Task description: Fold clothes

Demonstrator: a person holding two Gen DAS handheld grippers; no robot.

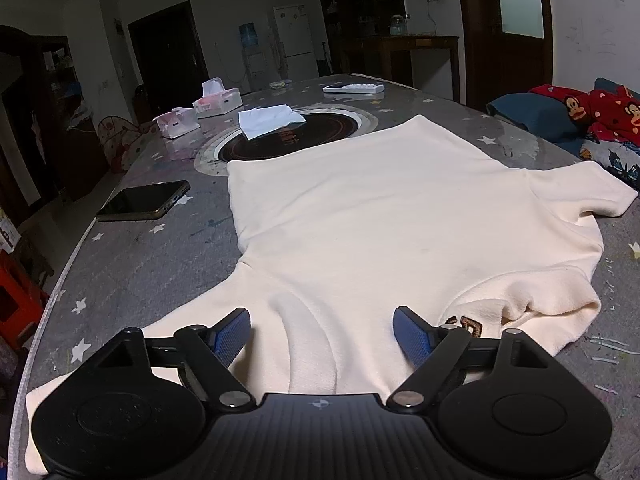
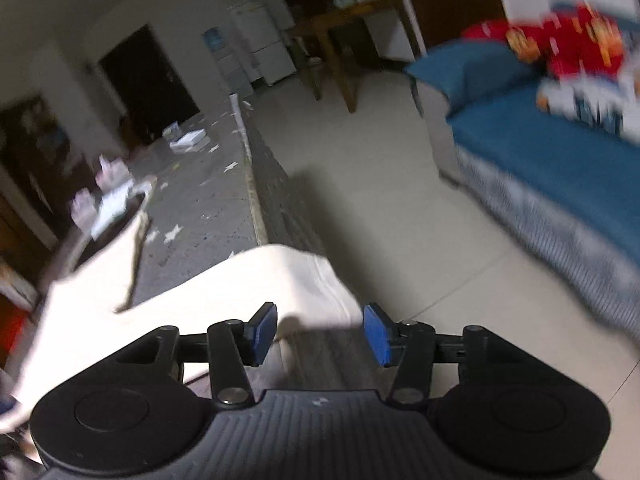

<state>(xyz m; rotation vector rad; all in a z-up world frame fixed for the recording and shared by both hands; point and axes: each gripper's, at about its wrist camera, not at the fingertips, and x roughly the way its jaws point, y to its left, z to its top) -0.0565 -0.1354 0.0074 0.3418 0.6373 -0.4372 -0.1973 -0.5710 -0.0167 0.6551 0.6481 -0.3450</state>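
Observation:
A cream T-shirt lies spread flat on the grey star-patterned table, its hem at the far end and its collar end nearest me. My left gripper hovers over the near collar area, open, its blue pads wide apart with only flat cloth beneath. A dark embroidered logo shows by its right pad. In the blurred right wrist view, my right gripper is open at the table's right edge, just above a cream sleeve that hangs over that edge; nothing is pinched.
A black phone lies left of the shirt. Beyond the hem are a dark round inset with a white tissue, two tissue boxes and a remote. A blue sofa stands right of the table.

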